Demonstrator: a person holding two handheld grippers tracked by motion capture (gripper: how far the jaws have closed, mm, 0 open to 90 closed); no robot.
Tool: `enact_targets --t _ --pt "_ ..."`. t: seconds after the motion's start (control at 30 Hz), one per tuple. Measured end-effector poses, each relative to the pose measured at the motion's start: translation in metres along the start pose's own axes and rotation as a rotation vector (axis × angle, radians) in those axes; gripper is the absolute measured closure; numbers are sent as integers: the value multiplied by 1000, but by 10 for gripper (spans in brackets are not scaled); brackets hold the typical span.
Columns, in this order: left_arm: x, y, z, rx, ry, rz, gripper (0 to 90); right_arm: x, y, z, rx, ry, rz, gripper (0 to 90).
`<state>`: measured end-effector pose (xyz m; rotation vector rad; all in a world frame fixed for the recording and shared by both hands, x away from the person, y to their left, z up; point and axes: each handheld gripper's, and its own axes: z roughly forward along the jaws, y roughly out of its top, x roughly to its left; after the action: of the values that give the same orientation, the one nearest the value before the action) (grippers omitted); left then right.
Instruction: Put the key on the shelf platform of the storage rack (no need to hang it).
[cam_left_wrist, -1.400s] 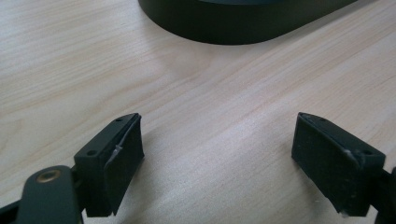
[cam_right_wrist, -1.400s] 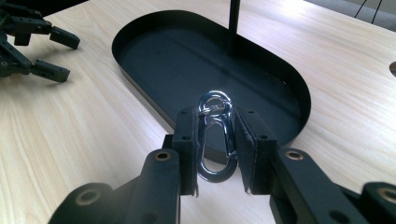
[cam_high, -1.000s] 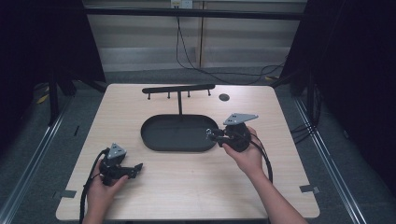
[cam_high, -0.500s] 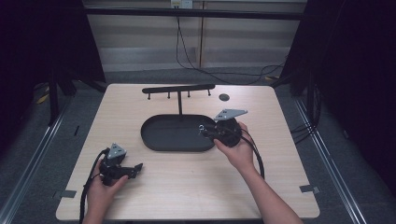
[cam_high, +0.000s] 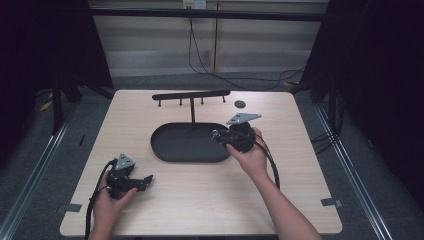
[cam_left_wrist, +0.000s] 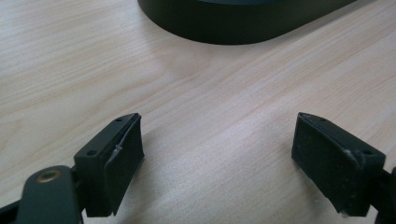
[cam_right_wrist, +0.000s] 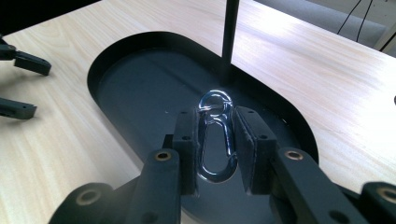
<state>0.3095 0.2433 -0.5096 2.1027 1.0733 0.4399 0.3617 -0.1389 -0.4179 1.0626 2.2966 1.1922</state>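
Your right gripper (cam_right_wrist: 215, 154) is clamped on a silver snap hook (cam_right_wrist: 215, 140), its ring end poking out past the pads, over the near end of the black oval tray (cam_right_wrist: 116, 60). The stand's post (cam_right_wrist: 229, 37) rises just ahead. Your left gripper (cam_left_wrist: 217, 163) sits jaws wide on bare table (cam_left_wrist: 210, 107), tray ahead of it.
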Motion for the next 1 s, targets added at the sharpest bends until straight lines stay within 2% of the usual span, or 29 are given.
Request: enact_targets --t 0.5,1.0 --pt "0 0 0 1 -1 1 163 -2 6 18 7 -27 1 715" --pt "0 0 0 -1 -1 -1 162 -7 7 38 17 -49 40 715"
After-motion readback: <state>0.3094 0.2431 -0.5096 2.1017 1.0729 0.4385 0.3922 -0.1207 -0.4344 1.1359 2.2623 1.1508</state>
